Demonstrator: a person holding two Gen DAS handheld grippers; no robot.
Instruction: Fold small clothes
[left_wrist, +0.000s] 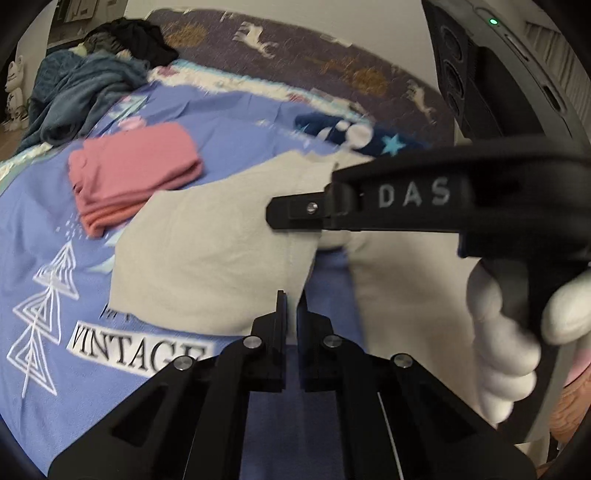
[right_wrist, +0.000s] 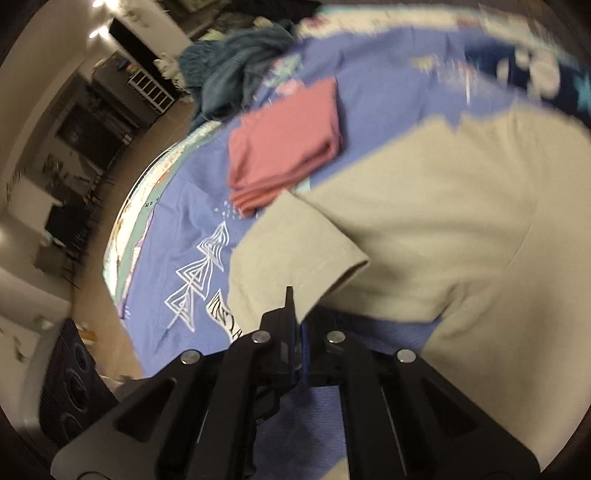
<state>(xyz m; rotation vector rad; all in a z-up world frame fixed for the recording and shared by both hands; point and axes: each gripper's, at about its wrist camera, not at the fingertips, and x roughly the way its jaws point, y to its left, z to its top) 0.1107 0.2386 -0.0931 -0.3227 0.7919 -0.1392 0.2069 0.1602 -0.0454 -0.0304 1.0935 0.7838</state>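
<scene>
Left gripper pinching beige shirt

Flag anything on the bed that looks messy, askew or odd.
The beige short-sleeved shirt lies askew, one sleeve hem lifted and curled near the right gripper. A teal knit blanket sits bunched at the far edge. The folded pink garment looks tidy.

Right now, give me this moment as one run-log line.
stage: beige shirt spread on blue bedspread | left gripper: shut on shirt edge | right gripper: shut on sleeve hem | done: folded pink garment
</scene>
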